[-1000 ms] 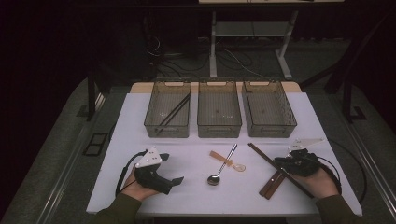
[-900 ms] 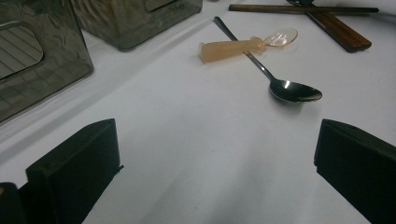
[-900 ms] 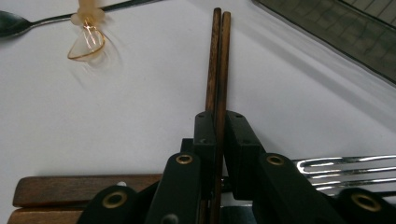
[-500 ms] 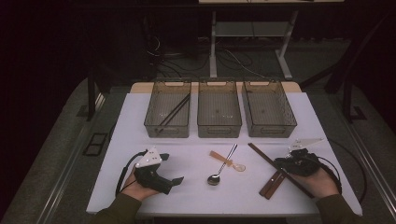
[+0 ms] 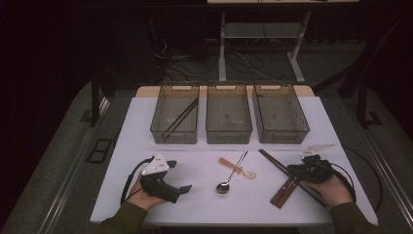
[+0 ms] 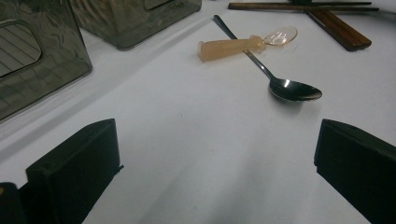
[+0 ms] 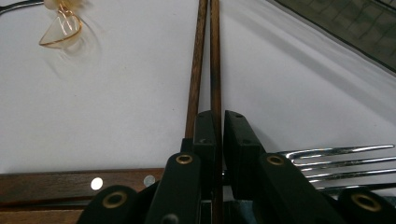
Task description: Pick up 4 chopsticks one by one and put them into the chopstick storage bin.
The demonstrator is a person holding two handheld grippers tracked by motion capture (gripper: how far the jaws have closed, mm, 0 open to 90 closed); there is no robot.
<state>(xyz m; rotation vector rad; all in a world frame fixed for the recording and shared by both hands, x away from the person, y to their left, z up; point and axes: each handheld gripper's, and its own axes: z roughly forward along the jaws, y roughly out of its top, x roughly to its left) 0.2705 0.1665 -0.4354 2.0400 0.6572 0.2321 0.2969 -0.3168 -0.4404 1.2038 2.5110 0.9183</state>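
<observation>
— Where are we? Right gripper (image 7: 214, 122) pinching one chopstick (image 7: 215, 60) on the table by the fork (image 7: 336, 161)?
— Yes; left gripper (image 6: 215, 163) spread, idle. Next we lift it towards the left bin (image 5: 171, 130)

No readable text, labels, brands, numbers or signs anywhere: none on bins, cutlery, table or grippers.
</observation>
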